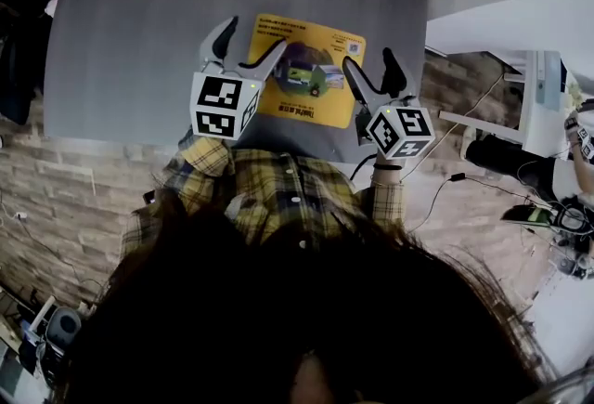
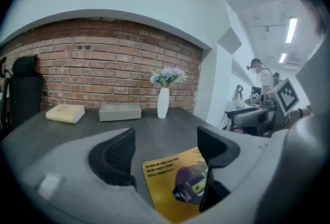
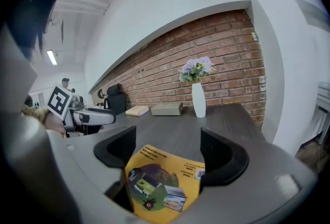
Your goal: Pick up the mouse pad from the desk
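While I hold both grippers low over the near edge of the desk (image 1: 139,40), my left gripper (image 1: 249,40) has its jaws spread wide and grips nothing, and my right gripper (image 1: 371,68) is likewise spread and empty. Just beyond them the yellow mouse pad (image 1: 306,68) lies flat on the desk, between the two. Farther back I see a white vase (image 2: 163,103) of flowers, a grey box (image 2: 120,112) and a book (image 2: 65,113) before the brick wall (image 2: 103,53)
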